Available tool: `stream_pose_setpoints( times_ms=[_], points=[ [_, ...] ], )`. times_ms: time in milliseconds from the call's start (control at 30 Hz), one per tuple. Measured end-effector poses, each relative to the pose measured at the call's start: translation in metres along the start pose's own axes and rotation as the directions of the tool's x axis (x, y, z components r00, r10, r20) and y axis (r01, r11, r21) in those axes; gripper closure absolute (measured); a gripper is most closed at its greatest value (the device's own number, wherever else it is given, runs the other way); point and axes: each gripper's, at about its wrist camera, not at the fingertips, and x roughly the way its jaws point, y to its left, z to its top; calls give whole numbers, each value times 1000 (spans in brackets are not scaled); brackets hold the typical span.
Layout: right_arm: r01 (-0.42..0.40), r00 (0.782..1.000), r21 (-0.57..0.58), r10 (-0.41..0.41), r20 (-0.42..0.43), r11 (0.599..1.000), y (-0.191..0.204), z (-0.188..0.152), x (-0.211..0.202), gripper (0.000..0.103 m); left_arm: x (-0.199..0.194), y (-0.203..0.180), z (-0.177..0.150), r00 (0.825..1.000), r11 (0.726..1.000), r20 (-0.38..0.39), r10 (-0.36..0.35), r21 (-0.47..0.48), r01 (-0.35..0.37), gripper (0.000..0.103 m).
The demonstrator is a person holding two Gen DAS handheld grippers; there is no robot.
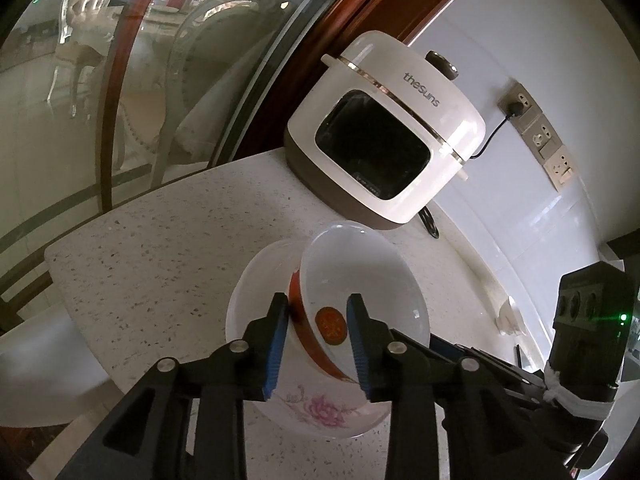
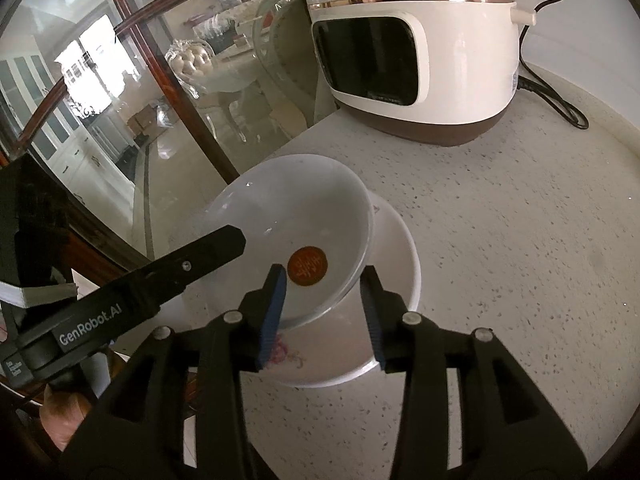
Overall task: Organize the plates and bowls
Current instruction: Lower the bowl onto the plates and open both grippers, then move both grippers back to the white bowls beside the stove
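A small white bowl [image 1: 372,280] with a red outer band and an orange medallion in its bottom hangs tilted over a larger white bowl [image 1: 320,412] that has a pink flower inside. My left gripper [image 1: 318,344] has the small bowl's wall between its blue pads, one outside on the red band and one inside. In the right wrist view the small bowl [image 2: 292,216] leans toward the camera above the large bowl [image 2: 396,280]. My right gripper [image 2: 322,304] straddles its near rim, which runs aslant from pad to pad. The left gripper's finger [image 2: 192,264] reaches in from the left.
A white and brown cooker [image 1: 384,136] stands at the back of the speckled counter [image 1: 160,264], its black cord plugged into wall sockets [image 1: 520,104]. A glass door with a dark wood frame [image 2: 120,112] borders the counter's left edge. Bare counter [image 2: 520,260] lies to the right.
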Motion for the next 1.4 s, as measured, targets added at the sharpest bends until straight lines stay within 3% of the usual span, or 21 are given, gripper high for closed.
stream_pose_setpoints(
  times_ms=[33,100,300,467,600,767,867,933,1000,1133,1200,1233,1400],
  points=[
    [-1,1000,0,1,4,1000,0,0,0,57,0,-1,0,1000,1000,0,3,2,-3,62],
    [5,1000,1,-5,13,1000,-1,-1,-2,42,-2,-1,-1,1000,1000,10,14,8,-14,51],
    [23,998,52,-26,66,998,-15,-5,-14,33,-10,-5,-1,996,997,62,71,38,-73,46],
    [95,987,92,-106,121,991,-28,-12,-30,25,-22,-25,-4,971,972,162,175,127,-196,34],
    [161,973,119,-178,149,980,-37,-21,-42,22,-28,-47,-9,947,936,223,232,213,-279,26],
    [276,937,139,-299,181,951,-46,-30,-57,20,-31,-70,-18,916,894,296,271,276,-353,21],
    [352,903,145,-376,207,925,-50,-38,-68,18,-32,-83,-24,884,860,345,315,291,-419,18],
    [403,875,160,-430,222,901,-57,-46,-80,16,-32,-91,-27,874,846,365,321,304,-437,18],
    [450,847,172,-479,229,877,-61,-51,-85,14,-32,-97,-27,878,846,372,300,321,-425,17],
    [581,759,193,-612,222,791,-74,-61,-95,11,-32,-112,-36,887,835,394,242,382,-397,9],
    [626,717,212,-661,222,750,-80,-67,-102,9,-32,-120,-41,897,837,391,205,406,-368,3],
    [637,706,217,-672,221,740,-83,-69,-104,9,-32,-124,-44,906,841,386,174,421,-341,1],
    [615,730,268,-664,164,742,-109,-86,-119,9,-23,-145,-58,933,829,347,90,494,-264,1]
  ],
)
